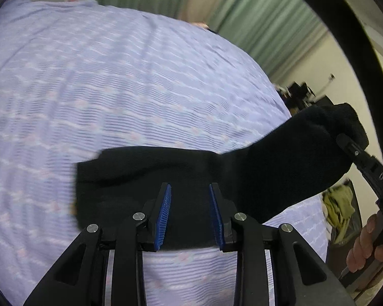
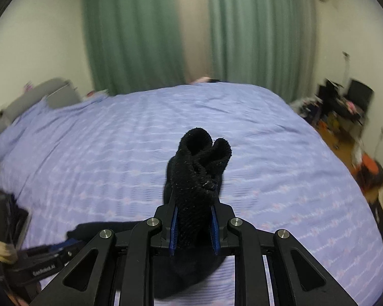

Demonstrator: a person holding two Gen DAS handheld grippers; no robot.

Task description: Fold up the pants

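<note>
Pants on bed, one end lifted at right, curtains behind bed, probably clutter far right

Black pants: thick knit cloth, fuzzy and matt, with a nubby, slightly linty nap along the bunched edge. Bedsheet: thin lilac cotton-like cloth, matt, finely ribbed weave with pale woven stripes, lightly creased. Right tongs: matt black moulded plastic arms, shiny round metal pivot pins, blue ridged rubbery pads. Left tongs: same black plastic, same polished pins, blue grooved pads. Curtains: green cloth, soft, dull, hanging in pleats. Wall: smooth, matt, cream paint. Floor: wood-look, faint sheen.
</note>
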